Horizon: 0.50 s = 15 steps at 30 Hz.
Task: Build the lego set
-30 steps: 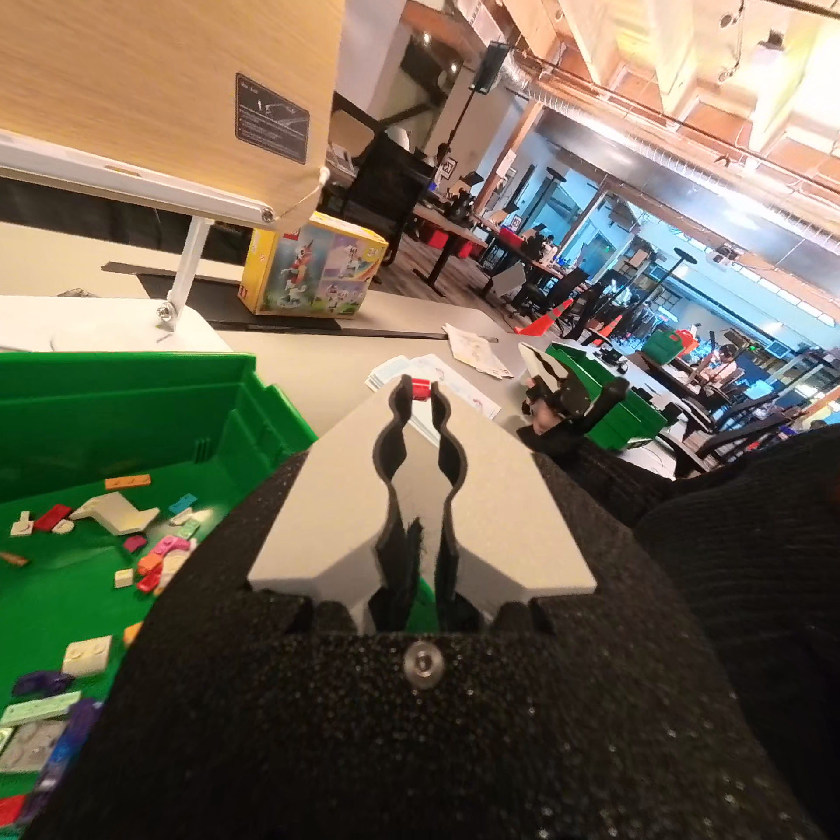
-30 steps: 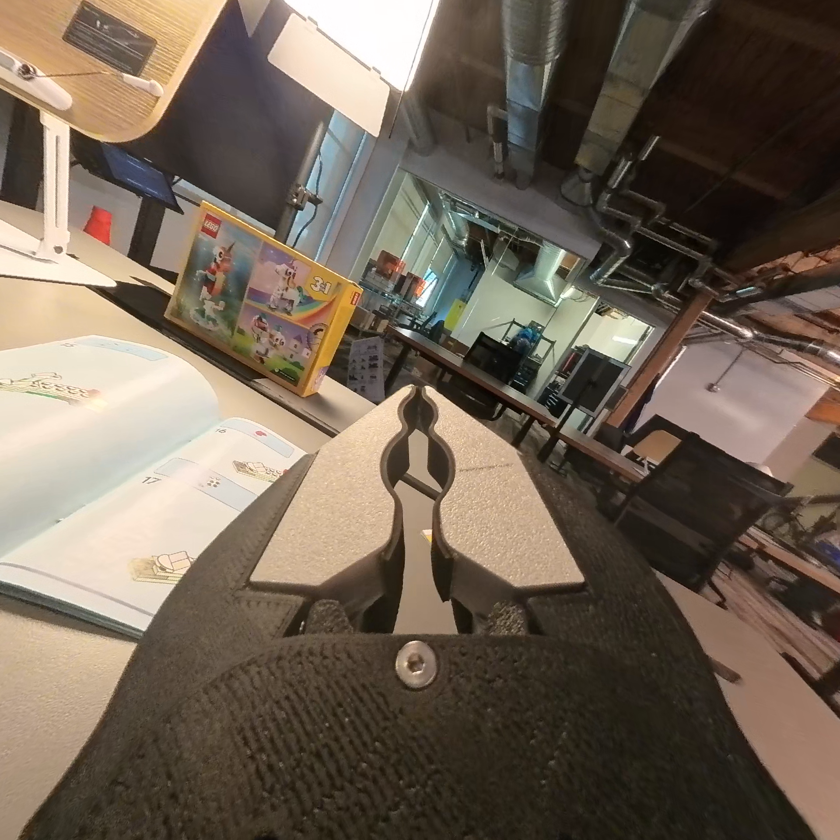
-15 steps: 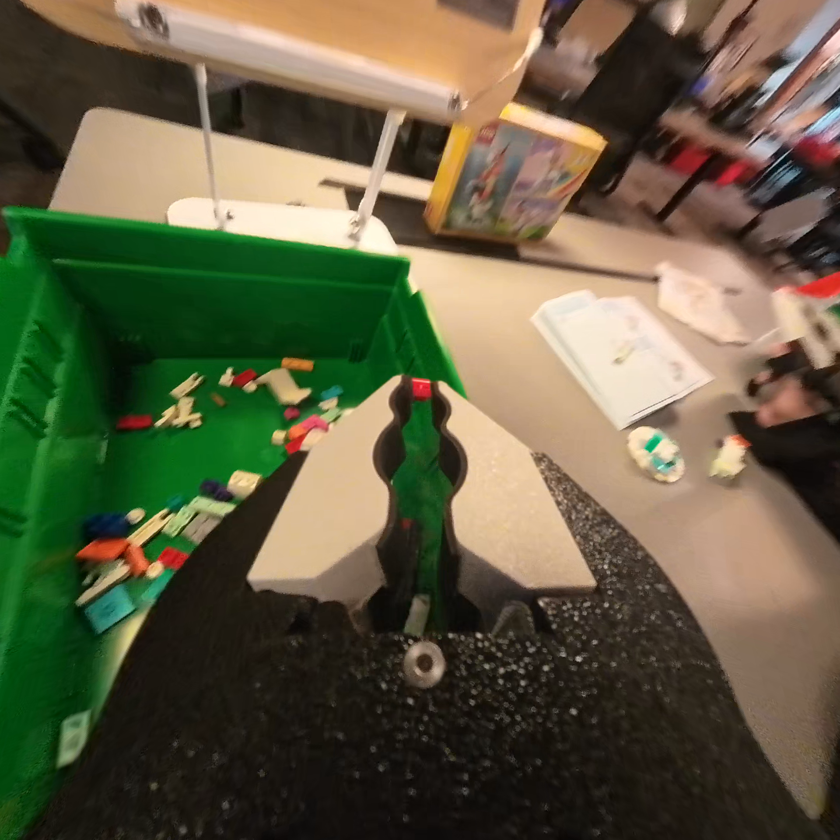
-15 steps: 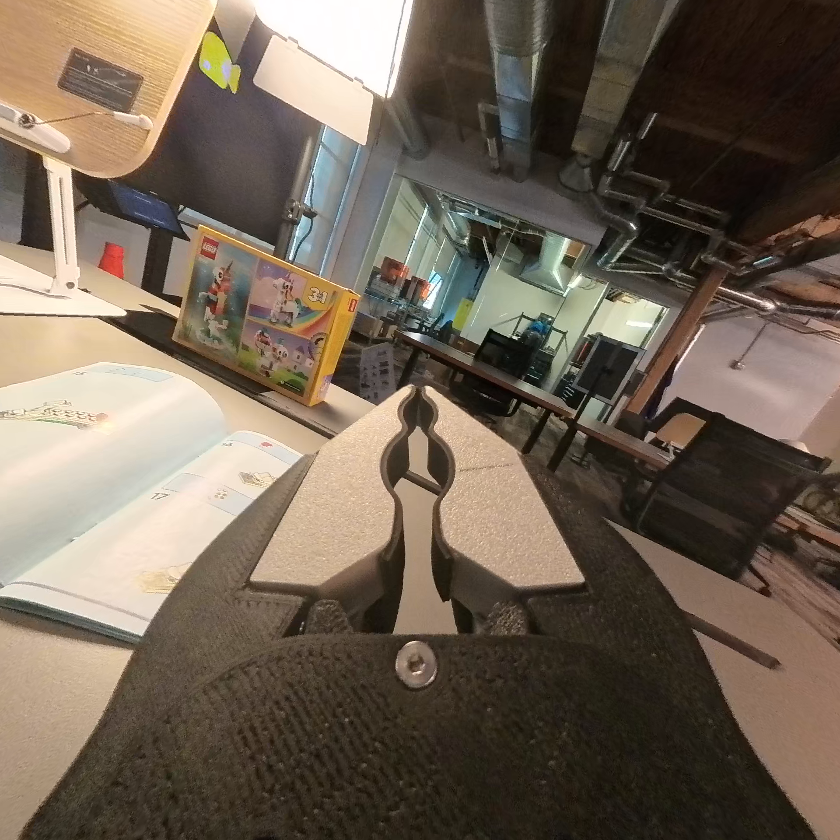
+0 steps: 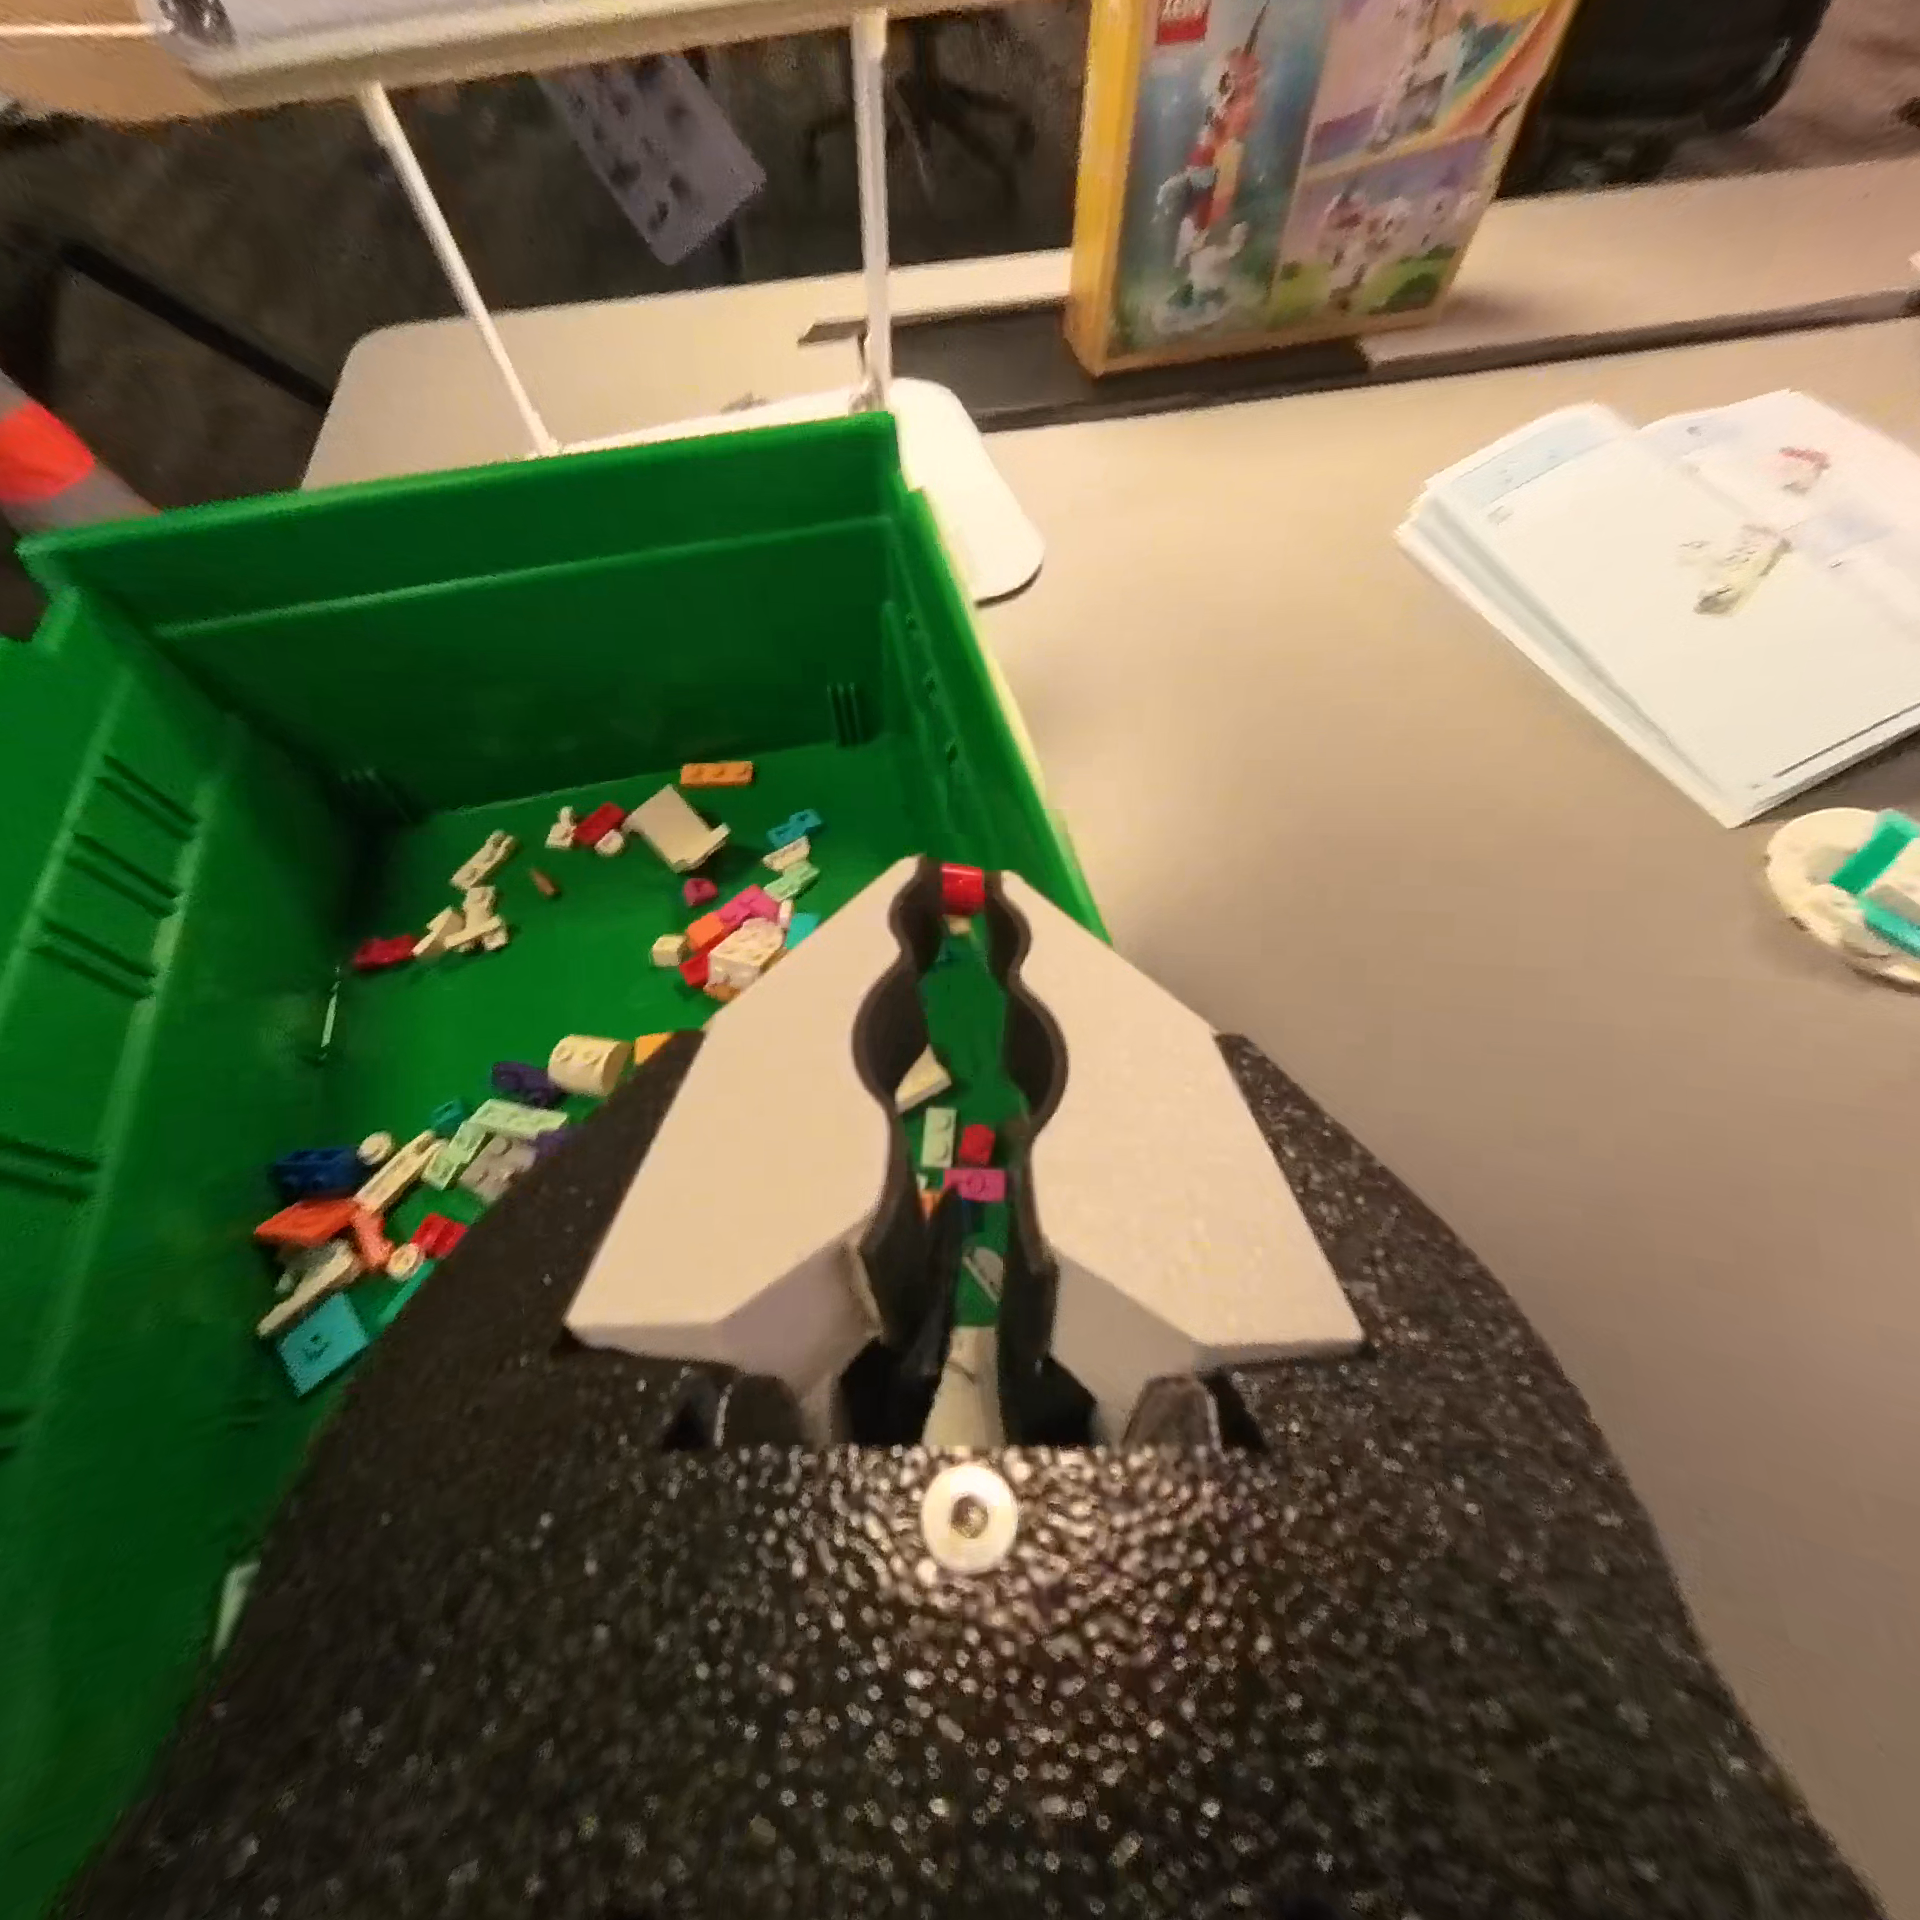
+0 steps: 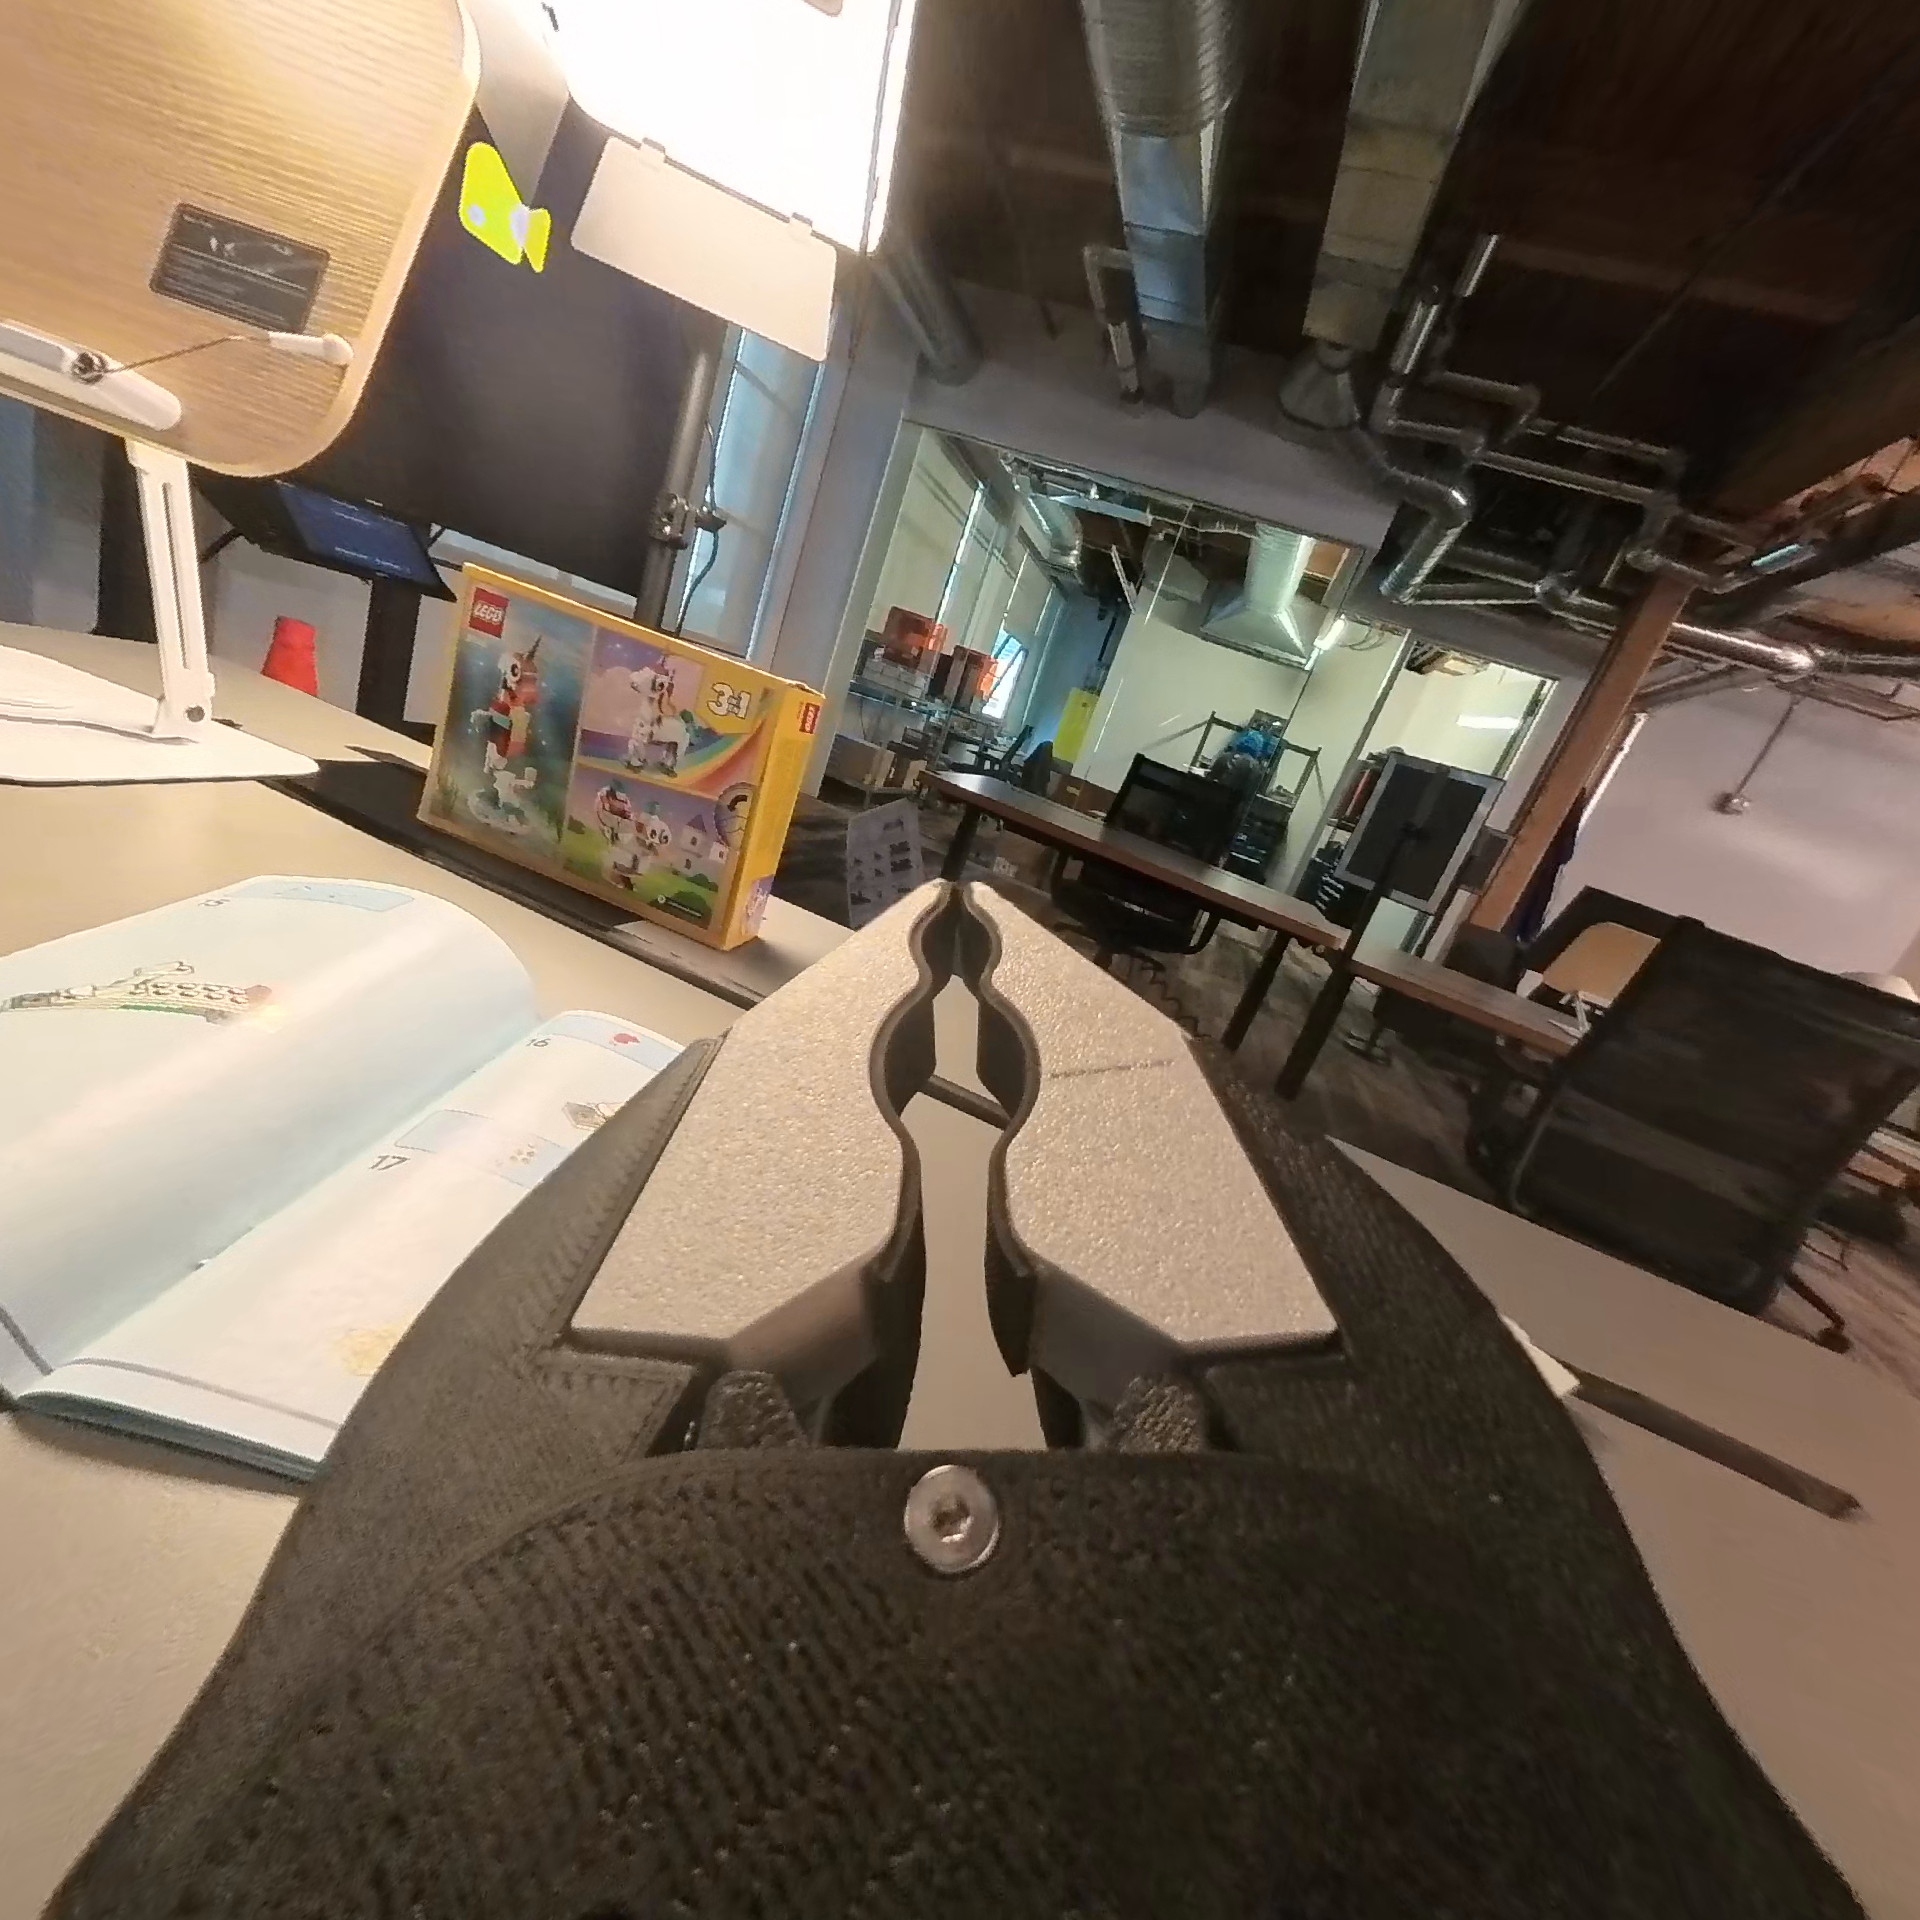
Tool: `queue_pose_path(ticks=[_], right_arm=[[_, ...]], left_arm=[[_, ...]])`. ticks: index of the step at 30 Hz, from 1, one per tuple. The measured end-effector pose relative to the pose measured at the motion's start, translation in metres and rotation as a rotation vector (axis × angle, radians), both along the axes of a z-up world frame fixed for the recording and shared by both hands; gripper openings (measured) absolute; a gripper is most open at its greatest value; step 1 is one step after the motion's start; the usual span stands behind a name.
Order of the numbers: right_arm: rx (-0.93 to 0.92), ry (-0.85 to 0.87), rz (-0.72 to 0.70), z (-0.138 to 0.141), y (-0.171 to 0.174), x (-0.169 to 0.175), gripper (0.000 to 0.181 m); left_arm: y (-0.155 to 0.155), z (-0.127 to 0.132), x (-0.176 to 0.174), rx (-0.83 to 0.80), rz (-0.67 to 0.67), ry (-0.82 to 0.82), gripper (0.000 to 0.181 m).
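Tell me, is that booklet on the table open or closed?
Open. The booklet lies spread flat on the table, two light-blue pages showing with a fold between them; the left wrist view shows it spread too.

The left hand-held gripper has matt, finely grained grey plastic fingers on a rough, speckled black body; a small glossy red brick is pinched at its tips. At nine o'clock, the green bin is smooth, slightly shiny plastic. The bench looks matt and smooth, though blurred. The instruction booklet is satin paper, the Lego box glossy card, and the lamp shade wood-grained.
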State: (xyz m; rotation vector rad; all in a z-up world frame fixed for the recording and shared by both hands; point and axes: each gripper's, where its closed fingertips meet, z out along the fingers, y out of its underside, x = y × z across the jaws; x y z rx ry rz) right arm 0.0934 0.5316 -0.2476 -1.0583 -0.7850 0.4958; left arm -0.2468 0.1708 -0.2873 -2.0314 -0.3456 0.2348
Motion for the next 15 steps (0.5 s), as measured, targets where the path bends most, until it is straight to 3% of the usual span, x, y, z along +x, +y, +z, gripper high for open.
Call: queue_pose_path(ticks=[4,7,15], right_arm=[[-0.014,0.005,0.001,-0.001,0.002,0.0,0.0],[-0.029,0.017,-0.003,-0.001,0.004,0.002,0.0],[-0.052,0.028,-0.003,-0.002,0.006,0.004,0.0]], left_arm=[[0.012,-0.004,0.023,0.061,-0.106,-0.091,0.005],[0.02,-0.003,0.041,0.056,-0.181,-0.026,0.005],[0.04,-0.002,0.087,0.032,-0.16,0.063,0.005]])
